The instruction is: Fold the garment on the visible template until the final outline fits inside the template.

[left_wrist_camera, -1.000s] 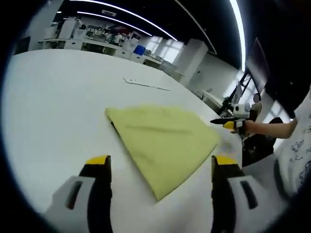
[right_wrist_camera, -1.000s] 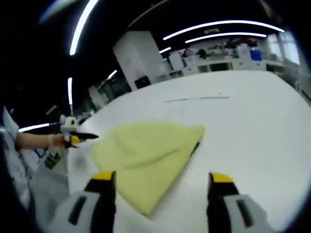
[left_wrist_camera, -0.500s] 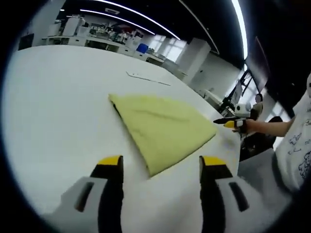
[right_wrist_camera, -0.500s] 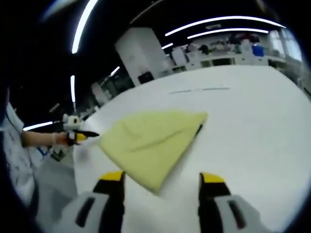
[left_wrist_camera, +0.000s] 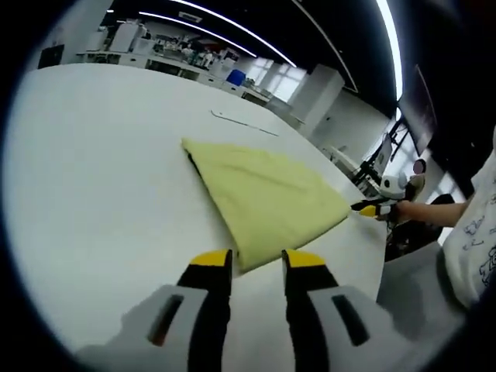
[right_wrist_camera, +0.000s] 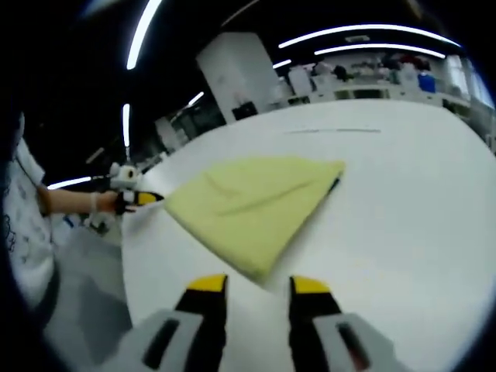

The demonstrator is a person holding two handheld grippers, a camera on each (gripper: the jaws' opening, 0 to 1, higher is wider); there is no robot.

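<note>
A folded yellow garment (left_wrist_camera: 263,194) lies flat on the white table (left_wrist_camera: 93,170), shaped like a wedge. In the left gripper view its near corner points into the narrow gap of my left gripper (left_wrist_camera: 257,260), whose yellow-tipped jaws stand a little apart with nothing pinched. In the right gripper view the garment (right_wrist_camera: 252,201) points the same way at my right gripper (right_wrist_camera: 258,285), also slightly open. Each view shows the other gripper, held in a hand, at a side corner of the cloth: the right gripper (left_wrist_camera: 370,208) and the left gripper (right_wrist_camera: 139,198). A thin template line (left_wrist_camera: 240,124) is marked on the table beyond the garment.
The table's curved edge (left_wrist_camera: 364,263) runs close to the garment's near side, with a person's sleeve (left_wrist_camera: 473,232) past it. Benches with lab equipment (left_wrist_camera: 170,50) stand far behind. Bare white table (right_wrist_camera: 418,201) spreads around the cloth.
Both grippers' jaws have drawn much closer together. Both cameras have shifted, so the garment's near corner now sits at the fingertips rather than deep between them. The garment lies as before.
</note>
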